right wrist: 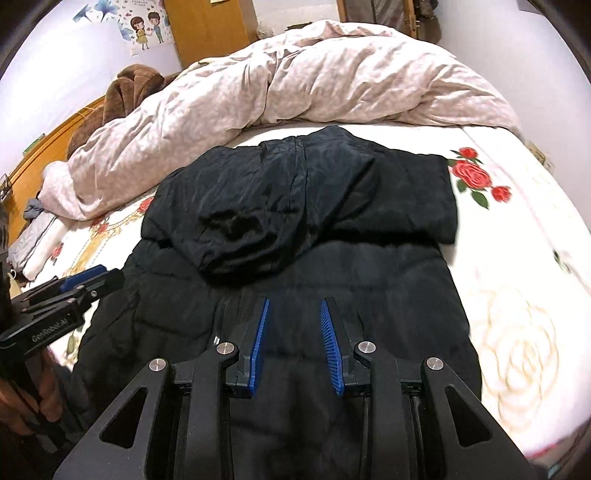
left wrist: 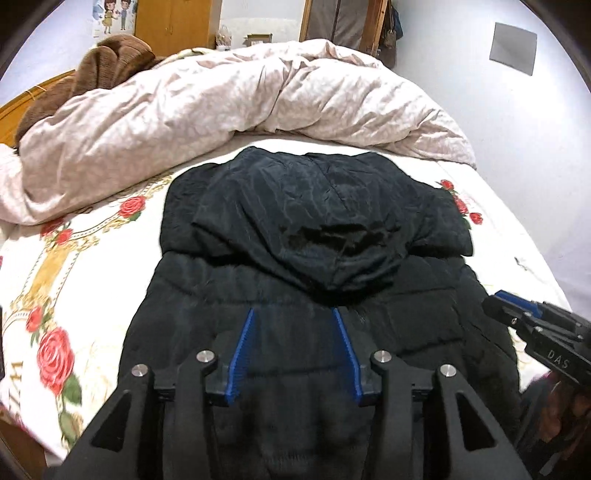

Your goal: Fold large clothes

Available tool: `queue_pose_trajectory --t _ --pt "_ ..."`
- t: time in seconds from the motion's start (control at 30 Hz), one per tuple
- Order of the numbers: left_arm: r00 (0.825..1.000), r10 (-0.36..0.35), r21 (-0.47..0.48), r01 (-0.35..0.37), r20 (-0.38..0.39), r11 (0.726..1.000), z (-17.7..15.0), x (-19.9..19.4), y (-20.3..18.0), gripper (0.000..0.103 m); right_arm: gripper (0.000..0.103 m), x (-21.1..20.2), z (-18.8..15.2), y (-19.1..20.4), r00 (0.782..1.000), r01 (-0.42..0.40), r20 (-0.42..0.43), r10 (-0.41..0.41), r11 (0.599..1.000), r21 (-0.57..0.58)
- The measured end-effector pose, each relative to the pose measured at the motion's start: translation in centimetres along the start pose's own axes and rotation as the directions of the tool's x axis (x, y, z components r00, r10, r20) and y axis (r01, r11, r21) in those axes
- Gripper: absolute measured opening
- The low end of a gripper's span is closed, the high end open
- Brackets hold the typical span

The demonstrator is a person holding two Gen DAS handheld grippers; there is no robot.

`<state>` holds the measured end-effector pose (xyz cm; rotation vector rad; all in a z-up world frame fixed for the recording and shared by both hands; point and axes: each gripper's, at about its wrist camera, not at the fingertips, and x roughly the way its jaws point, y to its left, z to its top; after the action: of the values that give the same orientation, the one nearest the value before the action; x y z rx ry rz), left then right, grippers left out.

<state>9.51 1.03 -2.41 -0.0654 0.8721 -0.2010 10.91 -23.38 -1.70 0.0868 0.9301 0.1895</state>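
The left gripper [left wrist: 295, 314] and right gripper [right wrist: 293, 304] both have their blue fingers spread apart, holding nothing. The black coat [left wrist: 314, 229] lies flat under them on the rose sheet [right wrist: 517, 221]. Past the fingers, beyond the coat's hood [right wrist: 258, 206], sits a big crumpled pink blanket [left wrist: 207, 96].

Rumpled pink duvet [left wrist: 229, 96], rose-print sheet [right wrist: 513, 229], brown blanket [left wrist: 110, 59], wood wardrobe [right wrist: 207, 26]

In the left wrist view, the black body of the right gripper [left wrist: 517, 314], at the near right, bears the white letters "DAS". In the right wrist view, the black body of the left gripper [right wrist: 90, 282], at the near left, reads "GenRobot.AI" in white. The cartoon poster [right wrist: 142, 26] on the far wall carries small print too blurred to read.
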Motion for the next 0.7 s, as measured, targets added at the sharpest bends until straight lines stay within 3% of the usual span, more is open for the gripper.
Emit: queue_pose_trajectory --t 0.1,0.23,0.7 --pt "1.0 0.009 0.01 -0.009 0.017 1.0 -1.3 -2.1 -0.3 0.051 0.03 -1.4 -1.7 0.2 1.0 0.007 0.004 -0.007 1.0 0.003" --pt "1.0 0.01 0.012 -0.01 0.022 1.0 -2.9 -4.1 -0.3 0.052 0.047 -3.3 -3.8 0.2 1.0 0.01 0.006 -0.01 1.0 0.005" --pt "0.999 0.029 0.013 -0.029 0.023 0.999 -6.5 -7.2 -0.5 0.052 0.047 -7.0 -7.3 -0.8 0.997 0.062 0.051 -0.063 0.998 0.027"
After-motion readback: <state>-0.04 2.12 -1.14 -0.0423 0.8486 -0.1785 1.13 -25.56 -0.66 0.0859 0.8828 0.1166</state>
